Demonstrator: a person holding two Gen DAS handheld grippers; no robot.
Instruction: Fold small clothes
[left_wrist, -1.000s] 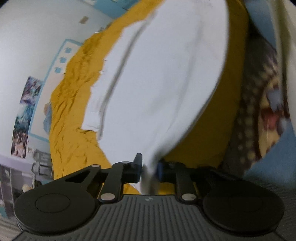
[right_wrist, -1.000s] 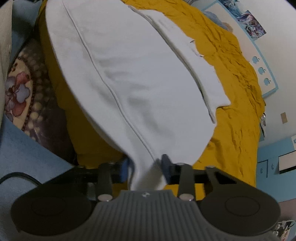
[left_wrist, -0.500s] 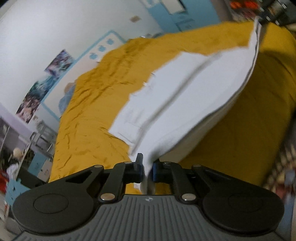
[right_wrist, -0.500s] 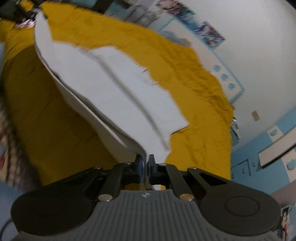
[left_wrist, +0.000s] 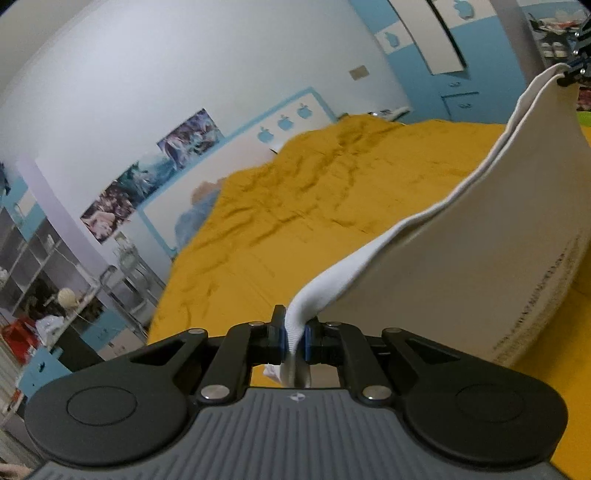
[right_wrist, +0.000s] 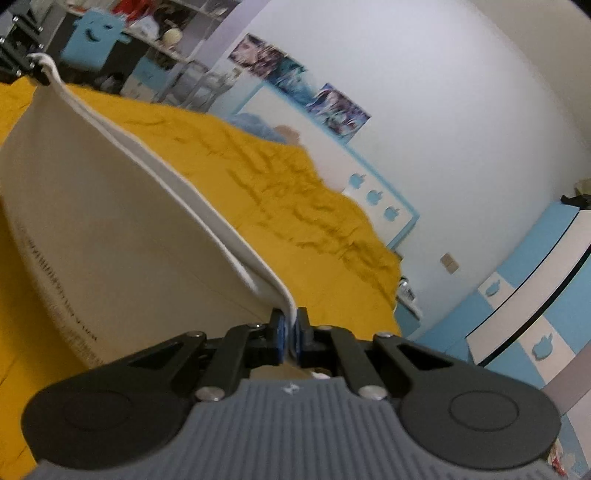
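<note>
left gripper (left_wrist: 294, 338) and right gripper (right_wrist: 287, 338) each pinch the white garment (left_wrist: 461, 266) above a yellow bed (left_wrist: 295, 206); posters (left_wrist: 147, 177) and shelves (left_wrist: 48, 273) beyond the bed.

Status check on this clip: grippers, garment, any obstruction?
Left gripper and right gripper both shut on white garment. Garment stretched between them, above yellow bedspread. Nothing in the way.

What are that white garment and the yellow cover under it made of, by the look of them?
The white garment looks like soft matte cotton knit: it sags limply between the left gripper and right gripper, with a thick folded edge. The yellow bedcover seems a thin woven fabric, matte and finely creased. Exact fibres cannot be told.
</note>
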